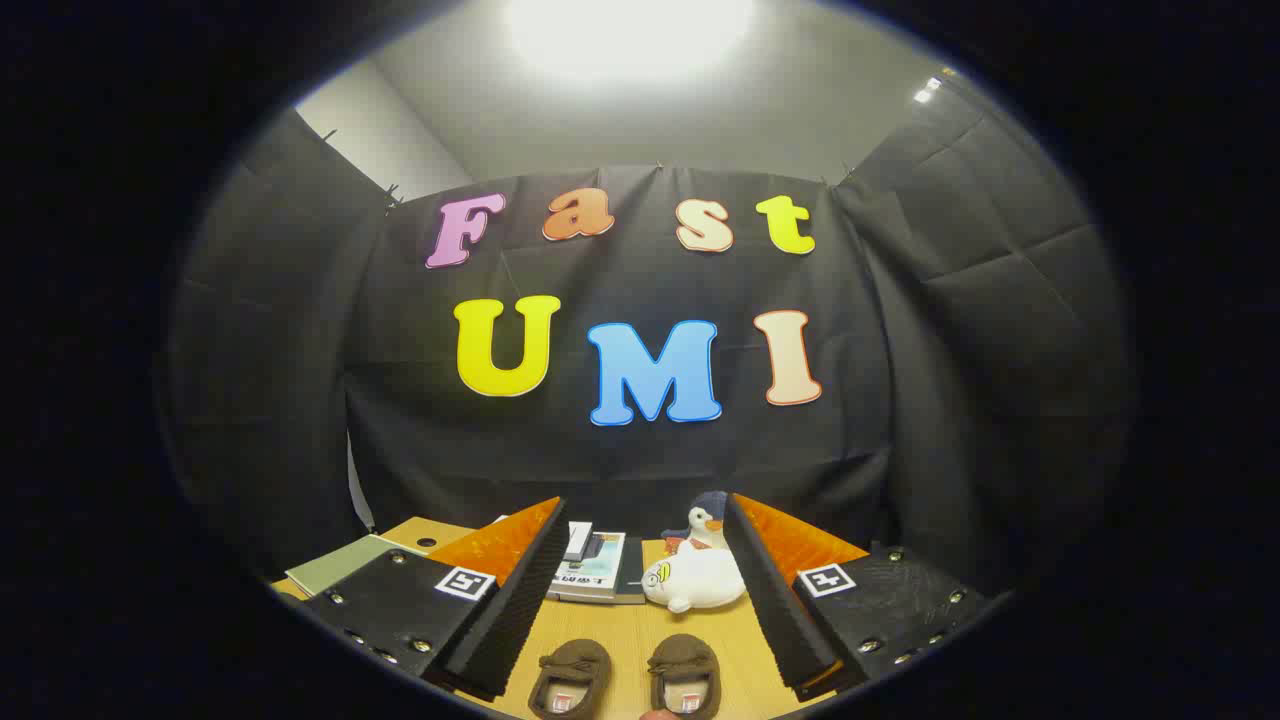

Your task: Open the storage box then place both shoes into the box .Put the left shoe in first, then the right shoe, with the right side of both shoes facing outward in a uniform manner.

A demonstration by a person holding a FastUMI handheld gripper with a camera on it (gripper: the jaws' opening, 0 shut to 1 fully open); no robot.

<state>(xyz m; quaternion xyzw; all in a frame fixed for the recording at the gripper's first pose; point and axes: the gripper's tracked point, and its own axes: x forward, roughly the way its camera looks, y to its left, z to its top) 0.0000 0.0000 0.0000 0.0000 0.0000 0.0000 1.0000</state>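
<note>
Tongs [640,600] spread wide, pinching nothing. Between them on bench [630,630]: pair of brown shoes [625,680], toes away. Beyond: books [598,568], two plush toys [695,575]. Storage box unsighted; best located and opened before touching left shoe.

cam on gripper [645,585] | looks fwd along spread fingers | low over table [620,640] | faces booth wall

Black cloth wall [640,450], pale ceiling [620,120], bright lamp [630,25] overhead.
</note>
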